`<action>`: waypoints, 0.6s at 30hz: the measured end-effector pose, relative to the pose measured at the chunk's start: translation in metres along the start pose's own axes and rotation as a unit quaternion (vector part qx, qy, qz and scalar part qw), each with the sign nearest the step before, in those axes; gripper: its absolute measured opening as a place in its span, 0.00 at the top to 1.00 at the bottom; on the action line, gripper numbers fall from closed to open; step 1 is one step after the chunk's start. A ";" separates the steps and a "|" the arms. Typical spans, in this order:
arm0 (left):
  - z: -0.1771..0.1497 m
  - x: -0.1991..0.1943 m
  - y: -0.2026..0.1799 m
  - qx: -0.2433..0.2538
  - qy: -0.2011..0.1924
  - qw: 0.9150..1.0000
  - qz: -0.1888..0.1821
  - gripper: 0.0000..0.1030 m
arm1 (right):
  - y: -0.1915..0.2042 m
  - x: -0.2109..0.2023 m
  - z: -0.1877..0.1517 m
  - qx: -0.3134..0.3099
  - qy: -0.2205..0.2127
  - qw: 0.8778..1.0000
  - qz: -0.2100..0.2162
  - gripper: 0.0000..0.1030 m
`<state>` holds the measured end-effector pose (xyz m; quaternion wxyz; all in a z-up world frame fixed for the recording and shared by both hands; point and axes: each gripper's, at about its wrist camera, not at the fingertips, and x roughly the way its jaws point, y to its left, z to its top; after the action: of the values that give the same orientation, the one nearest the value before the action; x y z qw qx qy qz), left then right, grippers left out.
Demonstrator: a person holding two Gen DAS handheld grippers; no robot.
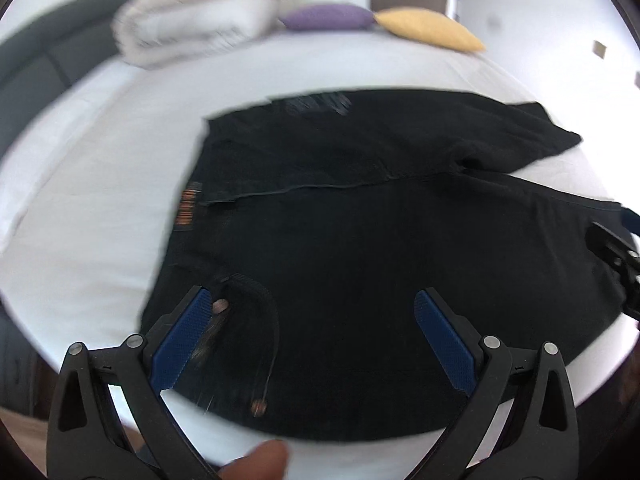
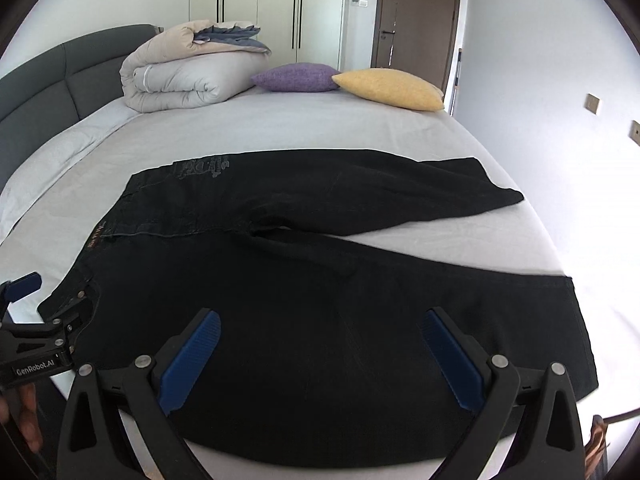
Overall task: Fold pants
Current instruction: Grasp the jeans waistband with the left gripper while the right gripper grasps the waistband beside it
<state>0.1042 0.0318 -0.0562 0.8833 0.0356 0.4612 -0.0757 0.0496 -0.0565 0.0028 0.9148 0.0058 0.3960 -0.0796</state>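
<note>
Lying flat on the bed (image 2: 280, 128), black jeans (image 2: 320, 300) fill the frame centre in both wrist views; waistband at 9 o'clock, legs running toward 3 o'clock. Far leg (image 2: 400, 188) splays off toward 2 o'clock, near leg (image 2: 480, 300) lies toward 4 o'clock, w/ a wedge of white sheet showing btwn them. Orange-lettered waist tag (image 1: 188, 208) sits at the waistband's edge; a rivet (image 1: 258, 407) shows near the front pocket. Left gripper (image 1: 312, 304) hovers over the pocket/waist area, jaws spread wide, nothing btwn the blue pads (image 1: 180, 344); contact w/ the cloth can't be told (left view is motion-blurred). Right gripper (image 2: 320, 328) sits over the near leg's thigh, jaws likewise wide apart and holding nothing. In the right wrist view, the left gripper appears at 8 o'clock, beside the waistband corner. At the bed's far side, 11 to 1 o'clock: folded duvet (image 2: 188, 76), purple cushion (image 2: 296, 77), yellow cushion (image 2: 390, 88) touching it. Grey headboard (image 2: 60, 76) at 10 o'clock; wardrobe (image 2: 272, 4) and brown door (image 2: 416, 12) behind.
</note>
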 end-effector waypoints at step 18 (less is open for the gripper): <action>0.237 0.184 0.111 0.128 0.018 0.992 0.002 0.00 | 0.003 0.115 0.074 -0.115 0.024 0.978 0.174 0.04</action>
<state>0.4182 0.0909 -0.0717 0.8633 0.1505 0.4633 -0.1319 0.1809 -0.0752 -0.0295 0.8993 -0.0288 0.4173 0.1277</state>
